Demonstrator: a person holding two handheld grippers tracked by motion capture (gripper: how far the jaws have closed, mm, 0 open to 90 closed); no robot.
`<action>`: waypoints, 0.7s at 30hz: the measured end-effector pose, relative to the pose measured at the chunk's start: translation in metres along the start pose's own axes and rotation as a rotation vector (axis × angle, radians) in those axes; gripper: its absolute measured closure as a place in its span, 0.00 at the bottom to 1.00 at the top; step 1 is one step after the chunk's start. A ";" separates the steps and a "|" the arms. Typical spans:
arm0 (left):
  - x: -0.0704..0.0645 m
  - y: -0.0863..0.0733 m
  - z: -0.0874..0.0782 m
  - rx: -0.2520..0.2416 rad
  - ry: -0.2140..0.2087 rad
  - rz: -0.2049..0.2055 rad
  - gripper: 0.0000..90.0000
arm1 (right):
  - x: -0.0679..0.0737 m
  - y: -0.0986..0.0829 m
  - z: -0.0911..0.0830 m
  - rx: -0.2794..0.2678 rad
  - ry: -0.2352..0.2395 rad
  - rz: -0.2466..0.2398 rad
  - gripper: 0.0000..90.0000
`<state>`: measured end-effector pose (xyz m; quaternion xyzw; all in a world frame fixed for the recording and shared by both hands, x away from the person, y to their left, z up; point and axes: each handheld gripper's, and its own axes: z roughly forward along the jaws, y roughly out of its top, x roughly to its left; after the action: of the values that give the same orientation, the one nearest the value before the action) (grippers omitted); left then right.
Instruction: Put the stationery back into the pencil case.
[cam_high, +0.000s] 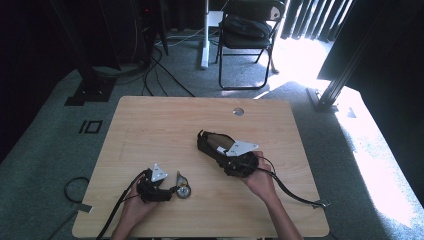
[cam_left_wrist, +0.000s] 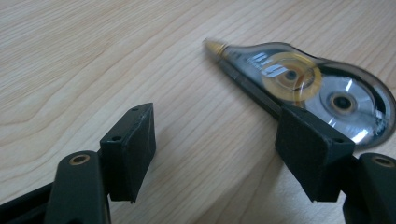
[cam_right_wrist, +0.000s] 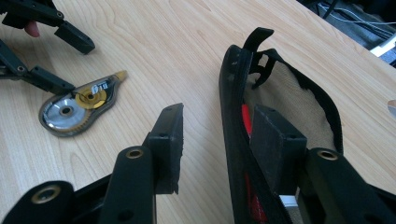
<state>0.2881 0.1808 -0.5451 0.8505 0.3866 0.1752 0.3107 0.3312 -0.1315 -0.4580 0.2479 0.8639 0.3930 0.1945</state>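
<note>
One correction tape dispenser (cam_left_wrist: 308, 88), its lettering too blurred to read, and one black pencil case (cam_right_wrist: 285, 107) are lying on the desk (cam_high: 150, 125). Left gripper (cam_left_wrist: 215, 149) jaws are gaping wide beside the dispenser; right gripper (cam_right_wrist: 224, 149) jaws are straddling the case's wall, wide.

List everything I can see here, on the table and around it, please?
correction tape dispenser: one, clear with gold wheel, near table's front left, by left jaws.
pencil case: one, black, open, mid-right of table.
table: one, light wood.
folding chair: one, black, behind table.
cables: several, black, on grey floor.
left gripper: one, black, jaws open, one touching the dispenser.
right gripper: one, black, jaws open, astride the case's near wall.
hands: two, at the table's front edge.
</note>
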 end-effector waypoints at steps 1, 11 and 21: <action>-0.001 0.001 0.001 -0.002 -0.006 0.008 0.32 | 0.000 0.000 0.001 0.000 0.001 0.001 0.60; -0.006 0.007 0.008 -0.003 -0.030 0.037 0.28 | 0.001 0.000 0.002 0.000 0.005 0.001 0.60; -0.020 0.017 0.017 -0.005 -0.053 0.071 0.23 | 0.005 -0.001 -0.001 -0.002 0.009 -0.006 0.59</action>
<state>0.2936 0.1500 -0.5470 0.8673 0.3472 0.1647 0.3164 0.3265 -0.1304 -0.4586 0.2436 0.8651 0.3942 0.1921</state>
